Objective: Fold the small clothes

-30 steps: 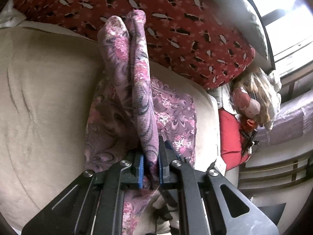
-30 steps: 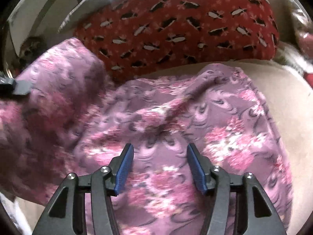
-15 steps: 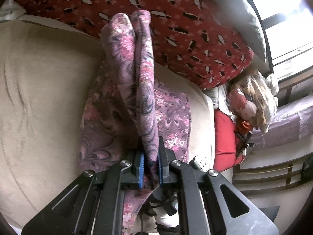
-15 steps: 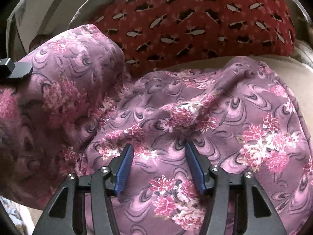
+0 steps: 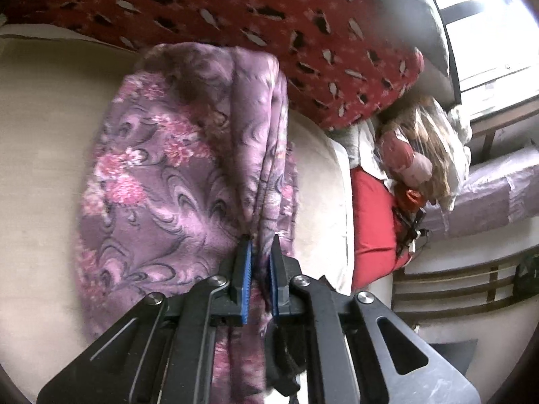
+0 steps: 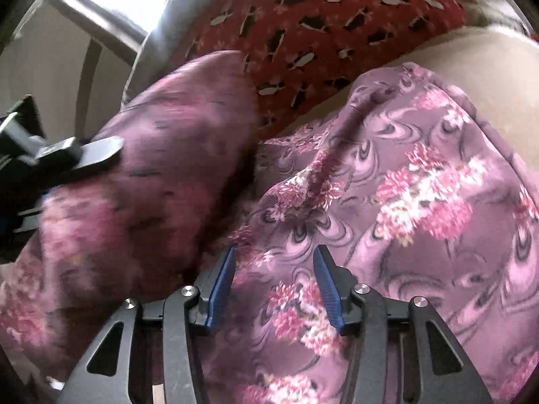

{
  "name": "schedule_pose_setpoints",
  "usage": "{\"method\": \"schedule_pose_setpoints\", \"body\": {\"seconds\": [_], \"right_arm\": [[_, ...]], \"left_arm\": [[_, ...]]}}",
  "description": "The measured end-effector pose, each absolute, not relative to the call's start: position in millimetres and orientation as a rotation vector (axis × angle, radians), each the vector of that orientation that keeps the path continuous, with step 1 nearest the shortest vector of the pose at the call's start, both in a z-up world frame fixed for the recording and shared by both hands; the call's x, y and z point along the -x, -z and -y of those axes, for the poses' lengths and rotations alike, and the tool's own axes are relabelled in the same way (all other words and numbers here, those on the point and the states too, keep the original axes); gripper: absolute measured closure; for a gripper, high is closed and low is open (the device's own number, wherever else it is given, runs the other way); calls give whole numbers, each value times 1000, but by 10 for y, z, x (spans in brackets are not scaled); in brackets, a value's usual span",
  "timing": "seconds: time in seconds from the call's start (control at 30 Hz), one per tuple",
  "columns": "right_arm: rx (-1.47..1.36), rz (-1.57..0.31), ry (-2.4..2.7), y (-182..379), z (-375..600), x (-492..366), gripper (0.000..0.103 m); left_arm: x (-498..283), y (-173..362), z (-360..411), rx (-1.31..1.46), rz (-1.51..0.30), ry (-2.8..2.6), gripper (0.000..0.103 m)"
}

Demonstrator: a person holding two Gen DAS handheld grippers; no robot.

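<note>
Beige bedding (image 5: pixel 40 155) lay under everything in the left wrist view, with a red patterned pillow (image 5: pixel 276 30) behind it. The purple floral cloth (image 5: pixel 161 181) was spread on the bedding, and one edge of it was lifted in a gathered fold. That fold was pinched tight between the jaws of the left gripper (image 5: pixel 258 269). For a clean fold, the raised edge would best be carried across level and laid down flat before being let go. A doll (image 5: pixel 414 155) and a red cushion (image 5: pixel 370 222) lay to the right, well apart from the cloth and judged to be no hindrance.

In the right wrist view the cloth (image 6: pixel 421 202) was seen rumpled on the bedding (image 6: pixel 498 67), its lifted part held up at the left by the left gripper (image 6: pixel 101 149). The jaws of the right gripper (image 6: pixel 274 286) had just been closing and stood half apart over the cloth, with no fabric pinched between them. The creases beneath were judged to need smoothing first. The pillow (image 6: pixel 337 17) stood close behind and could crowd the fold.
</note>
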State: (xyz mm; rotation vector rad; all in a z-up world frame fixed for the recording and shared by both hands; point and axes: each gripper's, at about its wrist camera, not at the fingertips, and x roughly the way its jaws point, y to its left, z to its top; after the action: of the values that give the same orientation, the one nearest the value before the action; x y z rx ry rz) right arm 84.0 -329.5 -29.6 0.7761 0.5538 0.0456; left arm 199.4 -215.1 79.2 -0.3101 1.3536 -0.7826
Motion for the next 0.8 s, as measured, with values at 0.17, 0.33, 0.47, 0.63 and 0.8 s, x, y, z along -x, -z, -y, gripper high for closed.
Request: {"method": "schedule_pose_setpoints", "body": {"seconds": [0.17, 0.33, 0.47, 0.63, 0.8], "right_arm": [[-899, -495, -109, 418, 3447, -580, 56], [-934, -503, -117, 491, 3520, -514, 69], [-929, -531, -109, 497, 3531, -443, 71], [-918, -578, -89, 452, 3623, -222, 70], [-1019, -484, 38, 325, 4057, 182, 48]], "left_arm": [[-1971, -506, 2447, 302, -1427, 794, 97], [-1971, -222, 2561, 340, -1507, 773, 96], [-1935, -235, 2565, 321, -1520, 778, 92], [-1932, -621, 2306, 309, -1433, 855, 76], [-2017, -867, 1723, 195, -1204, 677, 39]]}}
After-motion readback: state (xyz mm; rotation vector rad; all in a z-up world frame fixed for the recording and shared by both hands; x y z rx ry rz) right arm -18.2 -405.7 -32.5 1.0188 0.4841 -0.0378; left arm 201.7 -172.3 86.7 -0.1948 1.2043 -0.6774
